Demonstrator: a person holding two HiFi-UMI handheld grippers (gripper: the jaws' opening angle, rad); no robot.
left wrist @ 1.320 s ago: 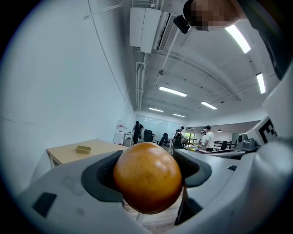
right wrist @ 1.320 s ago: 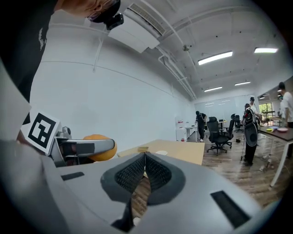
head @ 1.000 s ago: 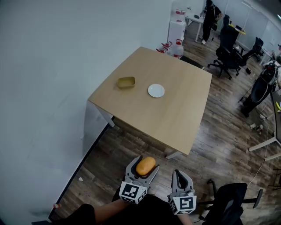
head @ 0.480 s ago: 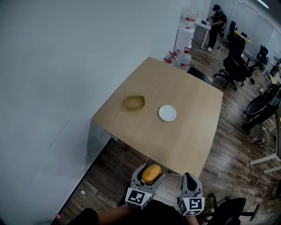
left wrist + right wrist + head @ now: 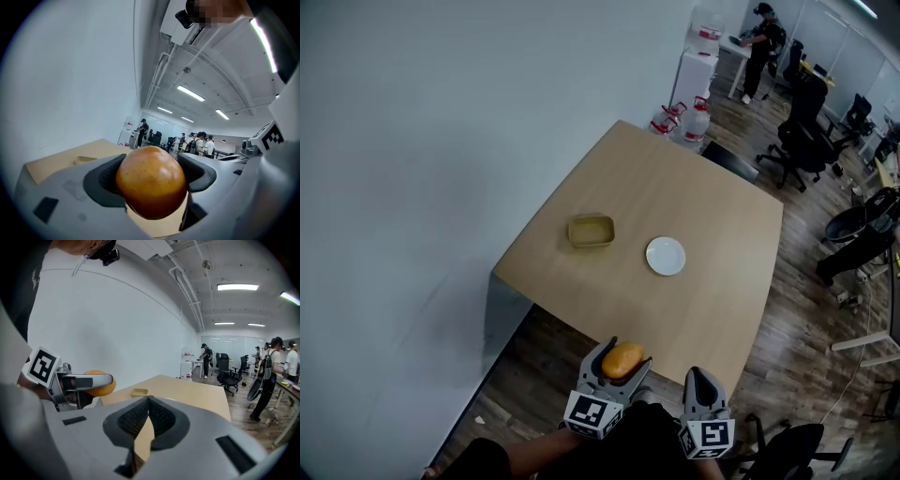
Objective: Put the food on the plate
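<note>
Nearer than a second ago, the desk [image 5: 675, 187] sits lower in the head view. A yellow tray [image 5: 591, 231] lies toward its left edge. The left gripper [image 5: 621, 354] clamps the orange food [image 5: 622, 361], short of the near edge. This looks like the carrying step. Next, reach forward to the white plate [image 5: 666, 255] at mid-desk. The right gripper [image 5: 701, 378] is closed and empty.

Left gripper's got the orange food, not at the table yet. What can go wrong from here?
1. The round orange food bulges past the left gripper jaws, pinched only at its sides; it may slip out mid-carry.
2. The small white plate lies near a yellow shallow tray; the drop could land in the wrong one.
3. Being round, the food may roll off the plate on release.
</note>
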